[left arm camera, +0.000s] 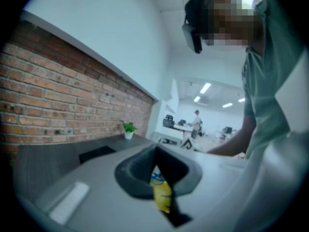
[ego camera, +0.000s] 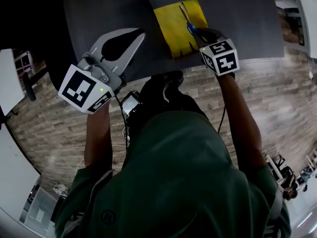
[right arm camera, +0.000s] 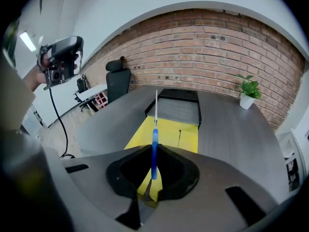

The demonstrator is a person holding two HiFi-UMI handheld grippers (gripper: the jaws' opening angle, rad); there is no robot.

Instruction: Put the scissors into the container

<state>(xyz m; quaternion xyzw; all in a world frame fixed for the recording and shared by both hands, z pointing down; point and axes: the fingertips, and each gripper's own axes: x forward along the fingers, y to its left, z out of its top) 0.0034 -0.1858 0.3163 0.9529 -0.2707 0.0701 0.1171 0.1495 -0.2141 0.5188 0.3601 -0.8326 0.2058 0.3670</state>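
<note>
Right hand-held gripper clamps the scissors just short of the container; advance level, release inside. Left hand-held gripper closed, empty.

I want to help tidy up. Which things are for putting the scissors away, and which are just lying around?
For the job:
scissors
right gripper, holding them
black tray

Just lying about:
yellow sheet
plant
chair
left gripper, shut and empty
</note>
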